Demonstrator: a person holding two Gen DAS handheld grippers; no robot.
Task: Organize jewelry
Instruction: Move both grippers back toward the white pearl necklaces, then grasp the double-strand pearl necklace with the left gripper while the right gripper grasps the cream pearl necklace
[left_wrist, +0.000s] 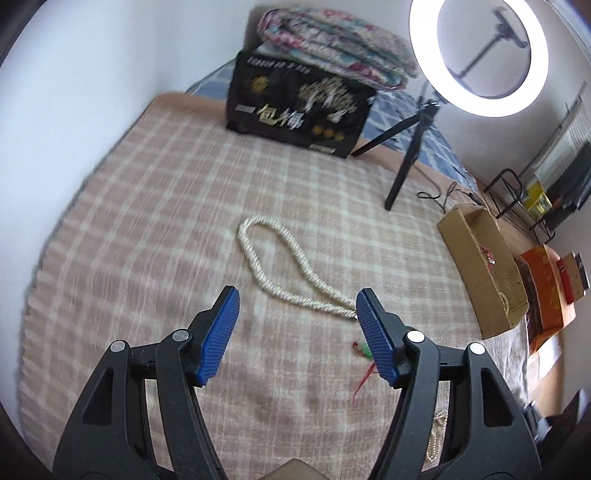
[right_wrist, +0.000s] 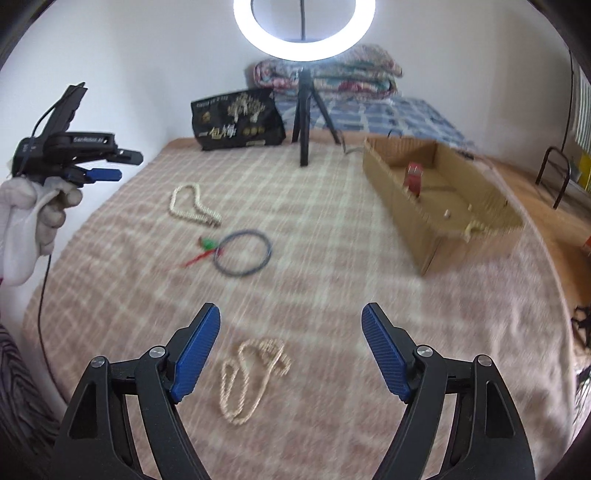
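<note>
The right gripper (right_wrist: 291, 350) is spread wide and empty; a thin pearl necklace (right_wrist: 251, 380) lies on the plaid blanket (right_wrist: 332, 258) just ahead between its fingers — long axis roughly along them; the left gripper (left_wrist: 297, 332), likewise wide and empty, is faced by a thicker pearl strand (left_wrist: 284, 266).

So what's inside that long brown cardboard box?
The cardboard box holds a small red item, a tiny pale bit, and a bead string over its end. The near wall hides the floor behind it.

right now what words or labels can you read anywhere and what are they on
"一包" then a third, blurred character: large print on the black bag.
Small top line on that bag: too blurred.
"GenRobot.AI", probably: tiny, on the left gripper body.
Orange box: nothing legible.
</note>
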